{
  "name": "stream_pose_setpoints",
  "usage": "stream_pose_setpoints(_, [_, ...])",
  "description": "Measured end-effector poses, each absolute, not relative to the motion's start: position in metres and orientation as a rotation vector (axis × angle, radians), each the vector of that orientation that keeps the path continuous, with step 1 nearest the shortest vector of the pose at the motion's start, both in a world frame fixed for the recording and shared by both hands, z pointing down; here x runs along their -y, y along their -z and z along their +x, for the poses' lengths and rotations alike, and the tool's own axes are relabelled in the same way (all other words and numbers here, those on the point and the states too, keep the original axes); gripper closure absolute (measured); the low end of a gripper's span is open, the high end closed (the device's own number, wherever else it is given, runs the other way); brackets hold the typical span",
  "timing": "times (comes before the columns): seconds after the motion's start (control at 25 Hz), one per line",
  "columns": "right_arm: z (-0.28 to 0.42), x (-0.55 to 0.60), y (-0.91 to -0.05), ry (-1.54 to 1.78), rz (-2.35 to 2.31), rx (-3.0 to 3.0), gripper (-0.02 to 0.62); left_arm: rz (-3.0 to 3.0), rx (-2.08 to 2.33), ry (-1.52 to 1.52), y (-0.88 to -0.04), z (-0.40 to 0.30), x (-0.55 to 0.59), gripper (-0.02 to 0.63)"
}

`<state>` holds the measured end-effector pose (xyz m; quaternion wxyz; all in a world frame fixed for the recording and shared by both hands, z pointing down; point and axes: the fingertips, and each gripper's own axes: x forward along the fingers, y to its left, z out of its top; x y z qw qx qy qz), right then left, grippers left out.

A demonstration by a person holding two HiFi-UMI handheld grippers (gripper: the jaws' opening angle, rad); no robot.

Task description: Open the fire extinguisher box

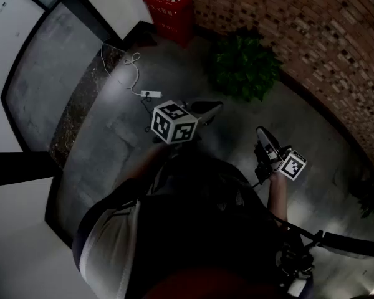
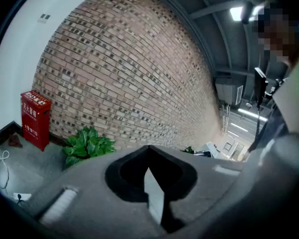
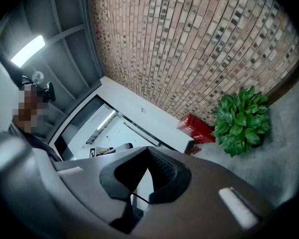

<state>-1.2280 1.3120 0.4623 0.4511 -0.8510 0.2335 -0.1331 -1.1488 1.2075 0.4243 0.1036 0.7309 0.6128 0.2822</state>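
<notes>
The red fire extinguisher box (image 1: 169, 11) stands closed on the floor in the far corner, against the brick wall. It also shows small in the left gripper view as the red box (image 2: 35, 119) and in the right gripper view as the red box (image 3: 199, 129). My left gripper (image 1: 212, 107) is held in the air well short of it, jaws shut on nothing, tips meeting (image 2: 148, 147). My right gripper (image 1: 263, 134) hangs further right and nearer to me, also shut and empty (image 3: 148, 149). Neither gripper touches anything.
A leafy green plant (image 1: 244, 65) stands by the brick wall (image 1: 318, 36), right of the box. A white cable with a power strip (image 1: 151, 94) lies on the grey floor between me and the box. A glass panel (image 1: 43, 80) runs along the left. A dark object (image 1: 352, 245) lies at lower right.
</notes>
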Motion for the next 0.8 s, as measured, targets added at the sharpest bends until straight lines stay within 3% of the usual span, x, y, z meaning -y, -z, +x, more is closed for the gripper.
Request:
stream_pose_setpoints(0.44, [-1.049, -1.154, -0.456, 0.443, -2.009, -0.841, 0.595, 2.037, -1.803, -0.741, -0.418, -1.011, -1.082, 0.612])
stream_pose_setpoints(0.8, [-0.993, -1.117, -0.465, 0.627, -1.986, -0.906, 0.595, 2.003, -1.734, -0.716, -0.428, -0.971, -1.041, 0.612])
